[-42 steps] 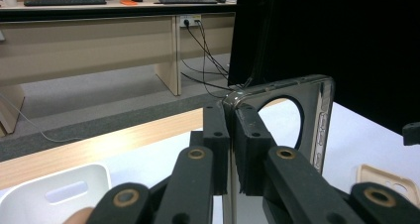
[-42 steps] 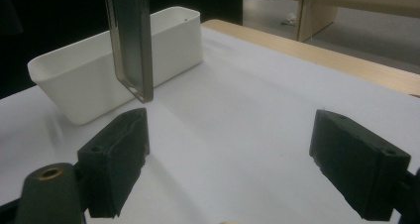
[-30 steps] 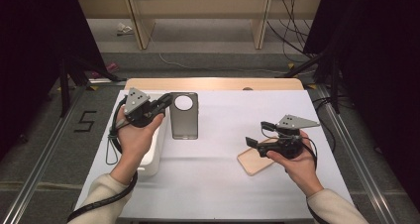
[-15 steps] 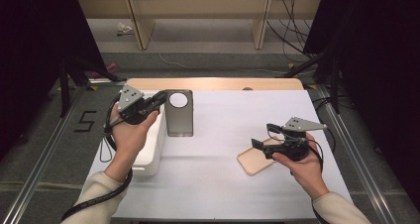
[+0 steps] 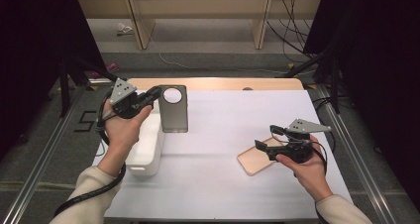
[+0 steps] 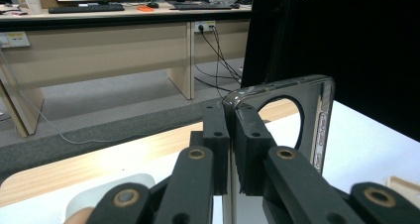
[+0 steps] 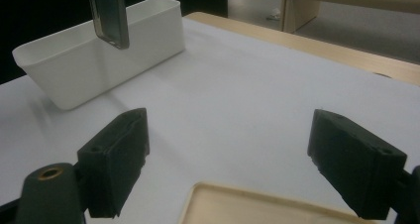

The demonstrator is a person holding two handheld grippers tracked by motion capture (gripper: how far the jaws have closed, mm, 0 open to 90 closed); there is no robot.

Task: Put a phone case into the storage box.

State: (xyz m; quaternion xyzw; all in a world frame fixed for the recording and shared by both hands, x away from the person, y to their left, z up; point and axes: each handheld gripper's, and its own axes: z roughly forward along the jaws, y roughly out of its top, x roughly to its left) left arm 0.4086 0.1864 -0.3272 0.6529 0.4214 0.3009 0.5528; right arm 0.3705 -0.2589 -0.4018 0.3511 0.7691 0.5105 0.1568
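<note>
My left gripper [image 5: 154, 94] is shut on the top corner of a dark see-through phone case [image 5: 174, 116] with a round camera hole. It holds the case upright in the air beside the white bin [image 5: 148, 149]. In the left gripper view the pads pinch the case's edge [image 6: 322, 125] at the left gripper [image 6: 232, 130]. My right gripper [image 5: 267, 139] is open, low over a tan phone case [image 5: 255, 159] that lies flat on the white table. The right gripper [image 7: 237, 159] has nothing between its jaws, with the tan case [image 7: 257, 206] just below and the dark case [image 7: 110, 13] hanging at top left.
The white bin [image 7: 99, 55] stands at the table's left edge, under the person's left forearm. White sheet [image 5: 223, 130] covers the table between the two hands. A wooden strip [image 5: 218, 83] runs along the far edge; floor cables and desk legs lie beyond.
The left gripper has shifted a little to the left with the dark case, nearer the bin. The right hand has drifted slightly right, still open over the tan case.
</note>
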